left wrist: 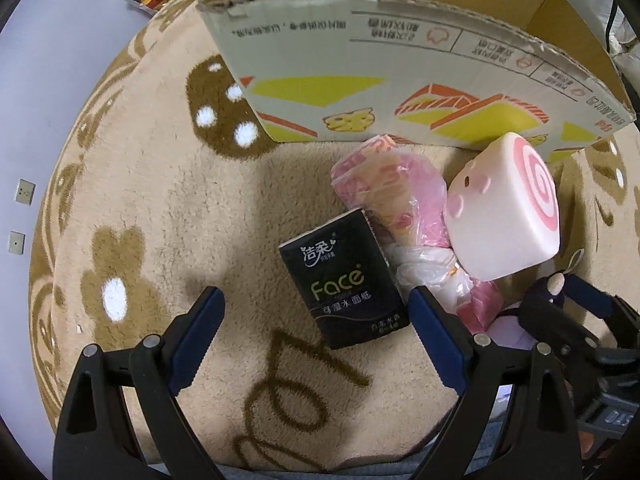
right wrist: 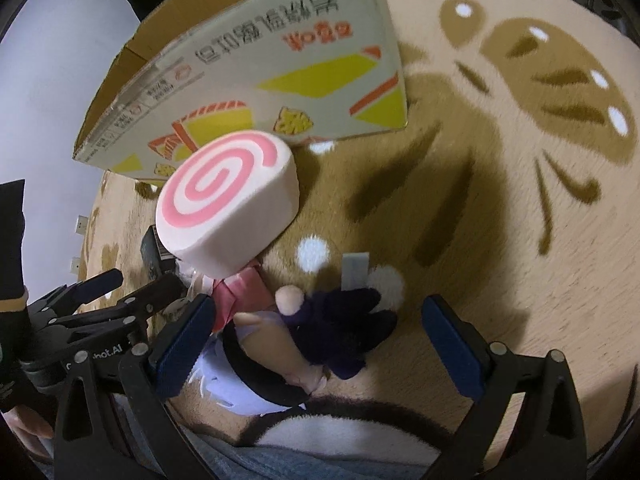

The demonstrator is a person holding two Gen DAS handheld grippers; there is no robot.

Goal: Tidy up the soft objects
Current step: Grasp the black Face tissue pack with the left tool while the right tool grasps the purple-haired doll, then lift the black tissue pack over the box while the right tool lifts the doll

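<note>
Left wrist view: left gripper (left wrist: 314, 330) wide open over the rug (left wrist: 140, 200), black tissue pack (left wrist: 344, 278) between its fingers, untouched; pink bag (left wrist: 394, 200) and swirl cushion (left wrist: 506, 208) right of it. Right gripper (right wrist: 320, 344) spread wide, straddling the plush doll (right wrist: 320, 336), pads not touching.

We see a black tissue pack (left wrist: 346, 280) lying flat on the rug. Beside it lies a crinkly pink bag (left wrist: 394, 196). A white squishy roll (left wrist: 506, 210) with a pink swirl leans on that bag. A little doll (right wrist: 304, 332) in dark clothes lies near it.
</note>
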